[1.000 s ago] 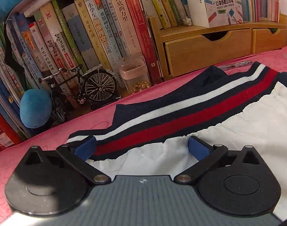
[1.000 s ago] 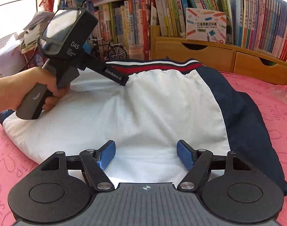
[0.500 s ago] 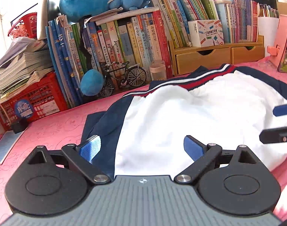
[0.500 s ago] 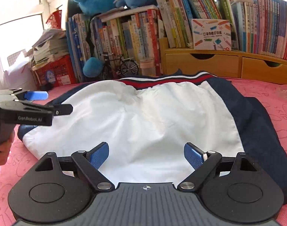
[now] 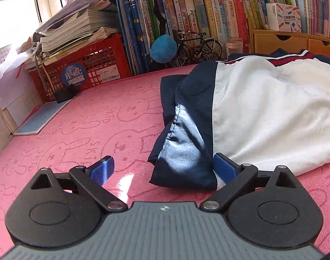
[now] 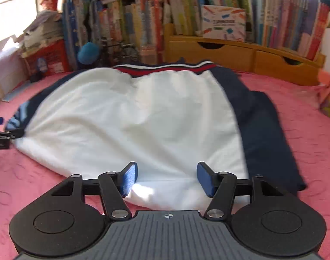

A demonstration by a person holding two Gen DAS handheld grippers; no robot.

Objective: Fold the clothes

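The left gripper (image 5: 162, 171) is standing wide open at the bottom of the left wrist view, its blue pads (image 5: 224, 169) gripping nothing; the navy corner of the jacket (image 5: 262, 117) is lying between the fingers, just against the right-hand pad, with no squeeze visible. The right gripper (image 6: 166, 178) is closing at the bottom of the right wrist view, its jaws standing about half open; the near white hem of the jacket is lying between the pads (image 6: 128, 179), which are not yet pressing on it. The jacket, white in the middle with navy side panels and a red, white and navy striped band at the far edge, is lying spread on the pink bedspread (image 5: 89, 130), filling the centre of the right wrist view. Beyond it, along the top of both frames, books (image 5: 208, 10), a red crate (image 5: 84, 65), a model bicycle (image 5: 195, 45) and wooden drawers (image 6: 240, 52) are standing in a row.
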